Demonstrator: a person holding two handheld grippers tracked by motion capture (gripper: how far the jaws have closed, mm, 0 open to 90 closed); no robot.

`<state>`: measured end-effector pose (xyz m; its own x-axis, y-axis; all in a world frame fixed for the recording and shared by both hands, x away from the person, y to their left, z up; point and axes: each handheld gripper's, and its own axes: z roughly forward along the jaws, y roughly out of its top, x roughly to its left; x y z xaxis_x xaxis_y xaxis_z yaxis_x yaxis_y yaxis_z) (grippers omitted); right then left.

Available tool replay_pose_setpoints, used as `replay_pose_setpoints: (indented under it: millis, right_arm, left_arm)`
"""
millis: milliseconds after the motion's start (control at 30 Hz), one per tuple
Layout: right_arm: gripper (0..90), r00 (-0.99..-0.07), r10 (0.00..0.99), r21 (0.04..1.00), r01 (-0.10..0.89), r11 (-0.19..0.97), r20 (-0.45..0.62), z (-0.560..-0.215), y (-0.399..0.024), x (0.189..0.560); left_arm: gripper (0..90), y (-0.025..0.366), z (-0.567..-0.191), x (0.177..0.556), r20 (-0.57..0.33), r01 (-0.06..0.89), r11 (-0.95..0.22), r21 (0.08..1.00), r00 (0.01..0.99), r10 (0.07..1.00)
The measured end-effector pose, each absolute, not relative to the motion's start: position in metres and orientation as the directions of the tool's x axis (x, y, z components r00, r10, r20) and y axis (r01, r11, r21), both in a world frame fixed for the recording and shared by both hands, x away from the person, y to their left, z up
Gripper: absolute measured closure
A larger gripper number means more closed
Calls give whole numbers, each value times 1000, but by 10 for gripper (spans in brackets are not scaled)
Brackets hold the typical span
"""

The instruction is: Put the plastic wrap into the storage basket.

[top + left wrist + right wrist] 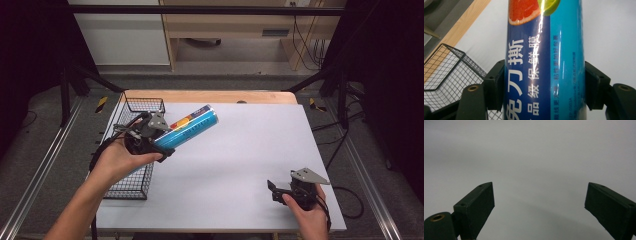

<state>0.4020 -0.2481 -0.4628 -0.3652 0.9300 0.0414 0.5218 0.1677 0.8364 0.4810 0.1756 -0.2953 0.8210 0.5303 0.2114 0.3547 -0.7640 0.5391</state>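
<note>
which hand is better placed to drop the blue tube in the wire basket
Left, probably. The left gripper already clamps the tube between its fingers, right beside the basket. The right gripper is open and empty at the table's far side.

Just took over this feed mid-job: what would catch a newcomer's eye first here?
The blue tube, printed with a grapefruit slice, stands out: the left gripper holds it clamped by its lower end, tilted up over the table's left side. A wire basket sits at the left edge below that hand. The right gripper rests open, holding nothing, near the front right corner of the grey mat.
</note>
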Motion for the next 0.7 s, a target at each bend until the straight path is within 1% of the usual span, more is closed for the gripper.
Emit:
replay_pose_setpoints:
  millis: [167,200,233,400,500,700]
  right_arm:
    - [92,-362,931,836,523,166,41,-463,-248,402]
    - [91,-362,931,836,523,166,41,-463,-248,402]
    - [91,-361,932,836,523,166,40,-463,-248,402]
    - [92,-358,932,837,525,156,51,-463,-248,401]
    - [91,-356,932,838,525,146,61,-463,-248,401]
    - [91,-370,927,847,511,143,67,-460,-247,399]
  left_arm:
    - [318,181,-295,480,209,365,-754,546,813,544]
    - [318,182,-295,483,222,343,-759,553,817,531]
    - [318,183,-296,481,205,376,-750,544,807,553]
    - [319,189,-296,481,204,396,-738,546,792,576]
    - [318,194,-297,482,178,422,-717,554,781,598]
    - [319,198,-296,481,190,438,-711,550,764,617]
